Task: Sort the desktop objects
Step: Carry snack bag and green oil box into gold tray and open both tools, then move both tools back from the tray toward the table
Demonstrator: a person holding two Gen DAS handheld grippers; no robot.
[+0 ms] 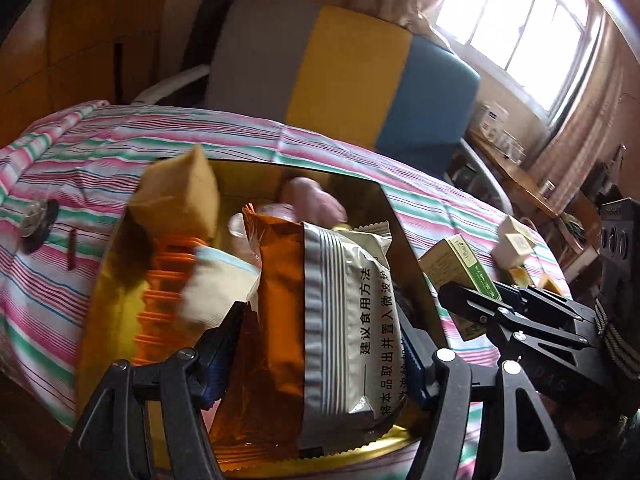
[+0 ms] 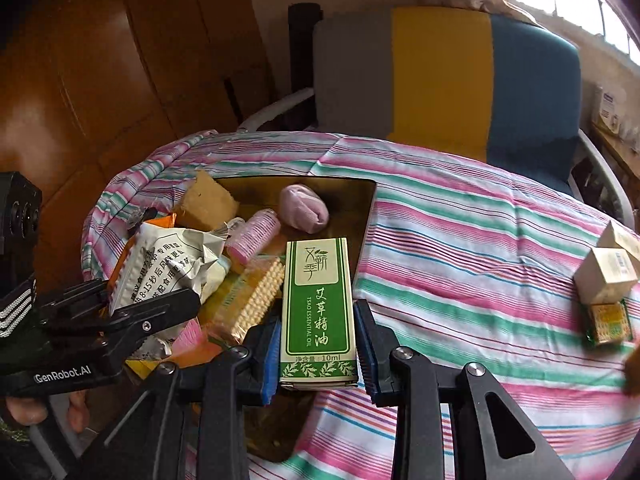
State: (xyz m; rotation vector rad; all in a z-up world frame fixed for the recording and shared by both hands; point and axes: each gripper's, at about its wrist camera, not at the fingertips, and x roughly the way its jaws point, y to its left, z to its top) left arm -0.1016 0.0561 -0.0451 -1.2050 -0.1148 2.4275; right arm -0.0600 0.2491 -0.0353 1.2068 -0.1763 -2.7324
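Now my left gripper (image 1: 320,364) holds the snack packet (image 1: 344,320) above the gold box (image 1: 384,208), and my right gripper (image 2: 316,348) clamps the green oil carton (image 2: 318,308) at its right edge. I should carry both steadily and release only above the proper pile.

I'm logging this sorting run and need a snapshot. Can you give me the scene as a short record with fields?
surface: striped cloth
container: gold box, holding a sponge, pink sock, hair roller and brush
left gripper: shut on a snack packet
right gripper: shut on a green oil box
loose on cloth: small boxes at the right
behind: chair
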